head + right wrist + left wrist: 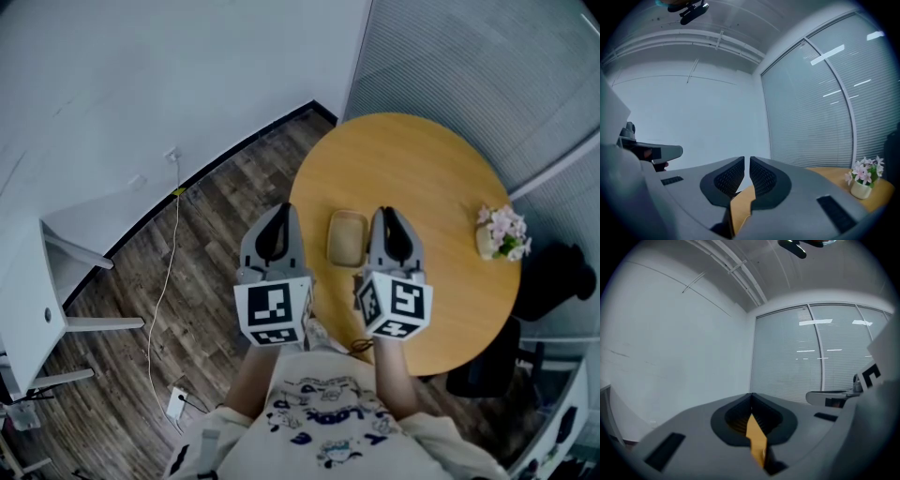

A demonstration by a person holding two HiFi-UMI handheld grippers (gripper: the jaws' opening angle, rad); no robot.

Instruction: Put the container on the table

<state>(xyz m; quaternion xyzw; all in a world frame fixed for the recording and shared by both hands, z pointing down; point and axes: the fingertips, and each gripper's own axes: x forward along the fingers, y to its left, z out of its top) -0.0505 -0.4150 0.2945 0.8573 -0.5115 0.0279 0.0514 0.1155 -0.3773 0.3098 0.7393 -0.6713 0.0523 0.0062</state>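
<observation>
Container (346, 238) sits on the bench (441, 169) between left gripper (281, 210) and right gripper (387, 215), both jaws together and empty; a careless sideways swing could shove it

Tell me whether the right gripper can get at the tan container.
Probably yes: the container lies in the open on the table right beside the right gripper, with nothing between them, though its jaws stand close together and would need opening.

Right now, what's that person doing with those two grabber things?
A person holds a gripper in each hand at a round table. The left gripper and right gripper are both shut and empty. The container sits on the table between them. Flowers stand at the table's right side.
</observation>
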